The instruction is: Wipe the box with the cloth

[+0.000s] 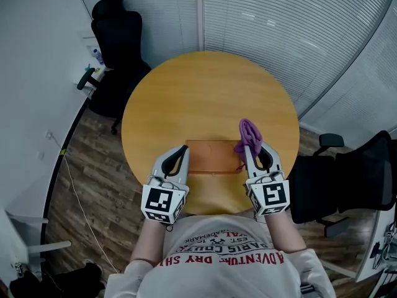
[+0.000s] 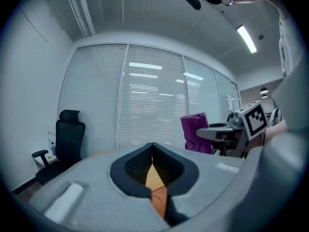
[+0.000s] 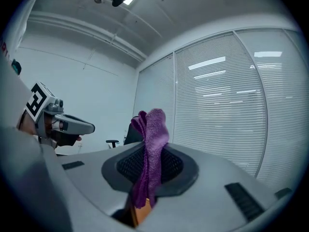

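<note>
Two grippers flanking the brown box [image 1: 214,157]: left gripper [image 1: 184,148] at its left end, jaws together on nothing; right gripper [image 1: 247,146] at its right end, jaws clamped on a purple cloth [image 1: 249,132]; under the box a round wooden table [image 1: 205,92], beyond it a black office chair [image 1: 118,39].

Round wooden table [image 1: 205,85] on dark plank floor [image 1: 99,185]. Behind the table, closed white blinds [image 1: 291,30]. Left of it, black office chair [image 1: 118,48] against white wall [image 1: 37,73]. Right of it, second black chair [image 1: 347,185].
</note>
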